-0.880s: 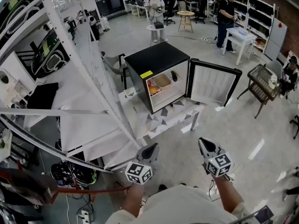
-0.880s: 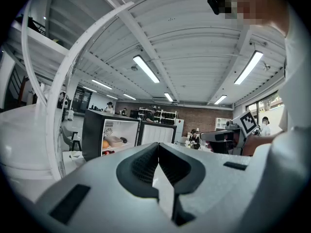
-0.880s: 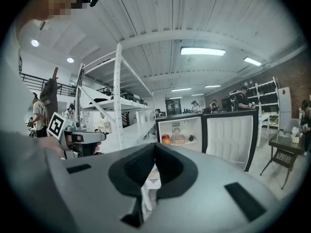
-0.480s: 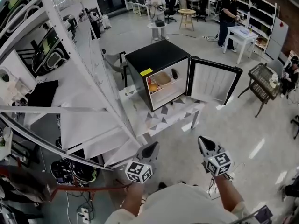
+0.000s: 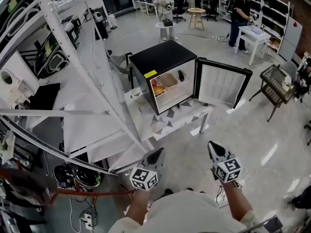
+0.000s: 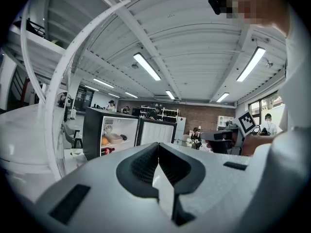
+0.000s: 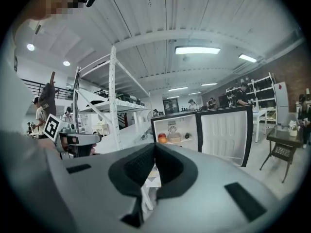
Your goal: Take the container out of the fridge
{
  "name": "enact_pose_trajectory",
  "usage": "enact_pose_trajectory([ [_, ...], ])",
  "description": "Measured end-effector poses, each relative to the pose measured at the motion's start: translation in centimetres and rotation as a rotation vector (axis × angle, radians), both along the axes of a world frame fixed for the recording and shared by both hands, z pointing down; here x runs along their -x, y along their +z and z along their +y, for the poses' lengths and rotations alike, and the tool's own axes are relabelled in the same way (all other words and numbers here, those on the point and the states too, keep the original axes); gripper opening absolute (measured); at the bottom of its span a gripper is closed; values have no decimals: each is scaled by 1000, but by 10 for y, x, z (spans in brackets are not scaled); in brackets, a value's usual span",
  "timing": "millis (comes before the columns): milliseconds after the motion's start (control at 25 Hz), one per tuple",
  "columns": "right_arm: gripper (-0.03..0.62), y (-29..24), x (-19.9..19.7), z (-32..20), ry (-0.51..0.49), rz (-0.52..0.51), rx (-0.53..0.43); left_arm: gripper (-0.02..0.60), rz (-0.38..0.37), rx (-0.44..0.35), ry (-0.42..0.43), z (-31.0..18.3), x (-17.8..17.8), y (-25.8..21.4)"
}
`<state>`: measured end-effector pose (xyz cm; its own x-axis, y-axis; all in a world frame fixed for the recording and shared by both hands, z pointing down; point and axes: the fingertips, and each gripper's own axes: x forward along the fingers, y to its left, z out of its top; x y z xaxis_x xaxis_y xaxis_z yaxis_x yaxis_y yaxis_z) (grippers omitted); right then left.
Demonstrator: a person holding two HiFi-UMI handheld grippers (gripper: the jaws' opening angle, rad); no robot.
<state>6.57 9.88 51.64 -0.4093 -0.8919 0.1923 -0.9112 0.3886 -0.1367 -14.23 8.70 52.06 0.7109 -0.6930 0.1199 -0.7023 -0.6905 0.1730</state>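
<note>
The fridge (image 5: pixel 163 62) is the one box that matters from where I sit: black, standing on a low tabletop (image 5: pixel 190 114) with a grey triangle pattern, its door (image 5: pixel 219 86) swung wide to the right. The container (image 5: pixel 168 83) is inside on the upper shelf, a pale, shallow tub about mid-shelf; I cannot make out what it holds. Just left of it sit an orange fruit (image 5: pixel 157 91) and something red, and to its right a small dark item (image 5: pixel 181 76) near the hinge side. On the lower shelf, the left gripper view shows a red thing lying low at the left. A yellow label (image 5: pixel 151 75) is stuck on the fridge's top front edge; its print is too small for me to read. The only other marks I can see are the black-and-white squares on each gripper's cube. Both of my tools hang well short of the fridge, over bare floor. The left claw (image 5: pixel 156 154) is pressed together with nothing in it, and the right claw (image 5: pixel 213 148) is likewise pressed together and empty.
</note>
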Motion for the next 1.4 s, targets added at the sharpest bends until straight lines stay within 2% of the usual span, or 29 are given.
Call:
enact_pose_trajectory([
  [520,6,19,-39,8,-38,-31,23,5,-30,4,-16,11,-47,4],
  [720,6,19,-45,0,-49,-34,28,5,-35,5,-28,7,-53,3],
  [1040,6,30,-35,-37,-77,-25,47,5,-22,22,-52,-26,-47,15],
  [1400,6,44,-22,-98,-70,-7,92,5,-6,48,-47,-92,-39,28],
])
